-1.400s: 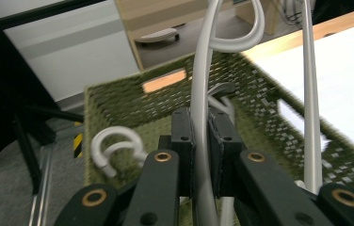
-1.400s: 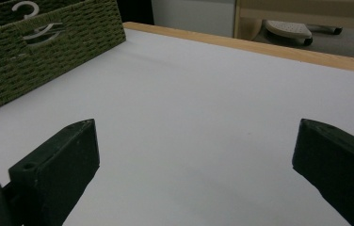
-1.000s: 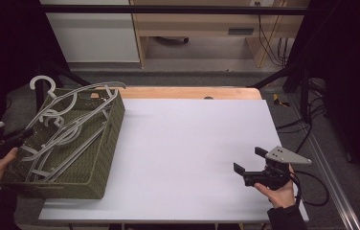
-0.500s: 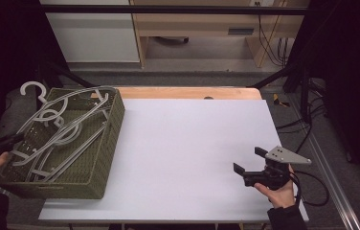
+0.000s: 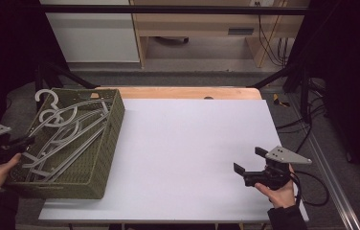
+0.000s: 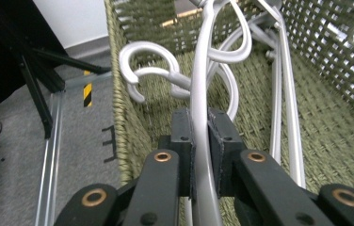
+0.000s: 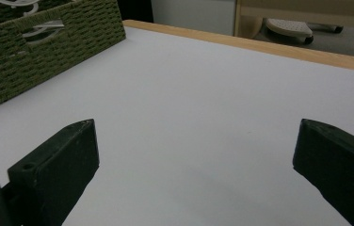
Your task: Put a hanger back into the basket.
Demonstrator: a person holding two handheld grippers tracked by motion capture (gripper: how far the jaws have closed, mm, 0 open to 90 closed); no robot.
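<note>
A green woven basket (image 5: pixel 102 149) stands at the table's left end and holds several grey plastic hangers (image 5: pixel 68 128). At the basket's left rim my left gripper (image 5: pixel 23 142) is shut on the arm of one grey hanger (image 6: pixel 198 89). That hanger's arm runs up between the pads (image 6: pixel 182 129), and its hook curls over the basket's far left wall. My right gripper (image 5: pixel 248 160) hovers low over the white table top near the front right, open, with nothing between its fingers (image 7: pixel 67 150). The basket (image 7: pixel 34 52) lies far off to its left.
The white table top (image 5: pixel 187 143) stretches bare between the basket and the right gripper, with a wooden strip (image 5: pixel 187 92) along its far edge. Black frame legs and cables stand on the floor to the right. A cabinet and a wooden shelf stand behind the table.
The left gripper, with the hanger in it, drew left and then came back right; the hanger's hook sank toward the basket rim. The right gripper stayed still.
</note>
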